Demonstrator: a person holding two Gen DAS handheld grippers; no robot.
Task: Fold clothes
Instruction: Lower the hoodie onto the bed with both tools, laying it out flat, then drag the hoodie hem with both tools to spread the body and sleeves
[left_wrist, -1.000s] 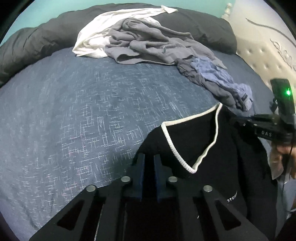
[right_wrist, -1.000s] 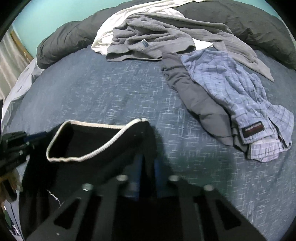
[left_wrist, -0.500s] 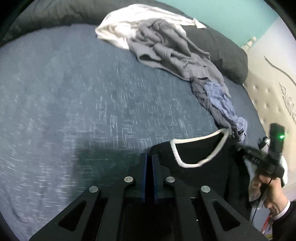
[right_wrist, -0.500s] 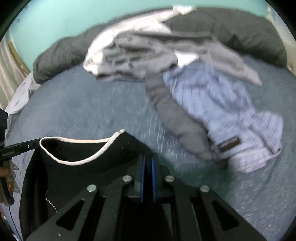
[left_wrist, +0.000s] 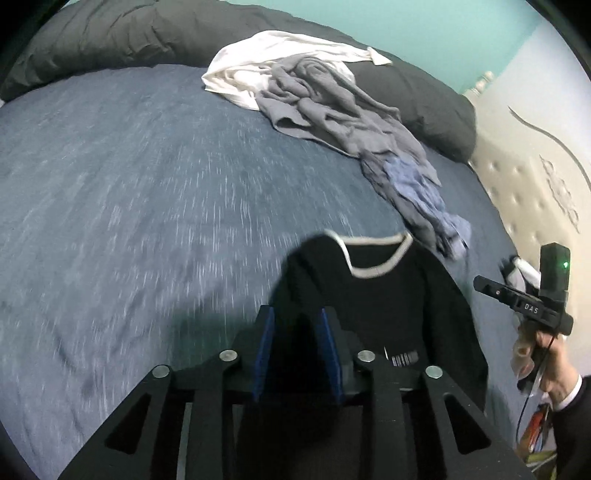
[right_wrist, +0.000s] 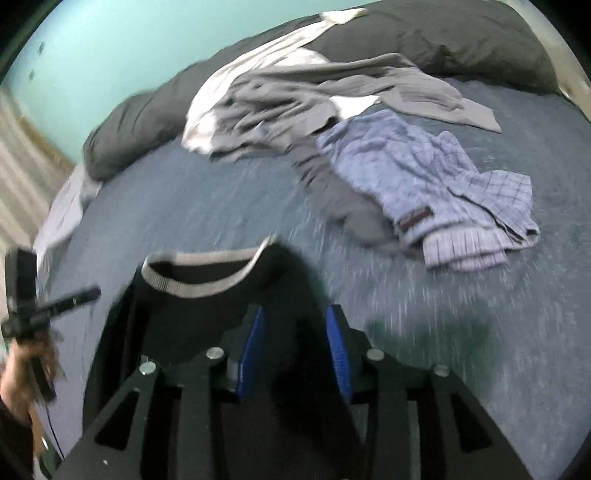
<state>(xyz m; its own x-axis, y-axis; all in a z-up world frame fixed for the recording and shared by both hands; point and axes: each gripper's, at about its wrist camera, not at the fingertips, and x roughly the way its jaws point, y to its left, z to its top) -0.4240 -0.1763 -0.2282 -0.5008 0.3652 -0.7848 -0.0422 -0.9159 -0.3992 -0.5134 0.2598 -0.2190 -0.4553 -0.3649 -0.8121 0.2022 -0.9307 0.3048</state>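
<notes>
Both grippers' jaws, shut before, are opening around the black sweater (left_wrist: 388, 306).

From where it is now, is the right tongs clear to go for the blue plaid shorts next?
Probably yes. The right tongs are opening over the black sweater's shoulder, and only bare blue bedspread lies between them and the plaid shorts. The shorts rest on top of a grey garment, nothing covering them.

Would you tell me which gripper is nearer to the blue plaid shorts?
Right. The right gripper sits just below-left of the blue plaid shorts; the left gripper is across the black sweater from them.
</notes>
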